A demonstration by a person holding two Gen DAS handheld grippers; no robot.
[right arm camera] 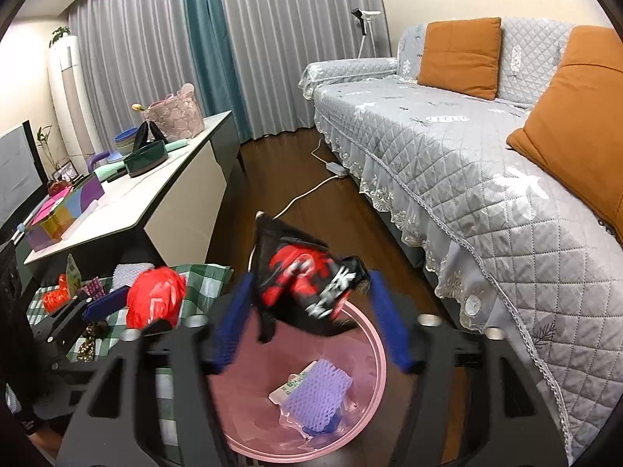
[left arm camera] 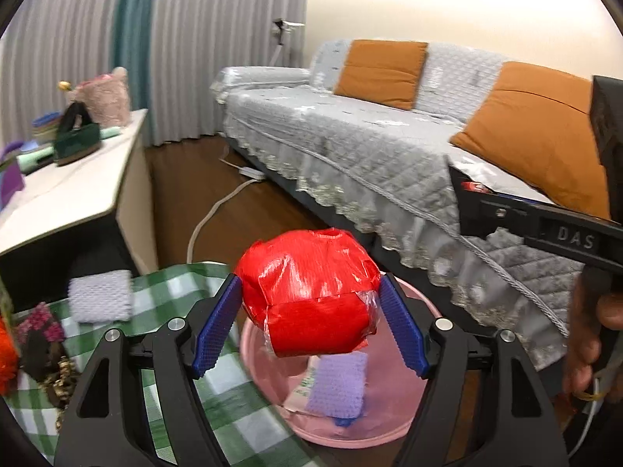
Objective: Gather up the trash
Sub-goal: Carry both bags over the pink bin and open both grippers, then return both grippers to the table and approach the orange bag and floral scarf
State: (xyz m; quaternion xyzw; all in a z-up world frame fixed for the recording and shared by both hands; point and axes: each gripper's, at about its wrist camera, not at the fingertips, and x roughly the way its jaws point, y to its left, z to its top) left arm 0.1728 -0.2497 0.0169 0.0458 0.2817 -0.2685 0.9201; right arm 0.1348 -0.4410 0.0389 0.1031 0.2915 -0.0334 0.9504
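Sofa (right arm camera: 467,148) beside pink bin (right arm camera: 379,354); left jaws clamp red bundle (left arm camera: 311,288); right jaws apart, black wrapper (right arm camera: 307,280) between.

Low table under a green-and-white checked cloth (left arm camera: 202,397), at 7 o'clock in the left wrist view. Lying on it: 1 white foam net (left arm camera: 102,300) toward 9 o'clock and dried flowers (left arm camera: 37,334) at the left edge. Dark wood floor (right arm camera: 311,210) beyond, bearing a pink bin (right arm camera: 379,354), a white cable (right arm camera: 307,192) and a grey-covered sofa (right arm camera: 467,163).
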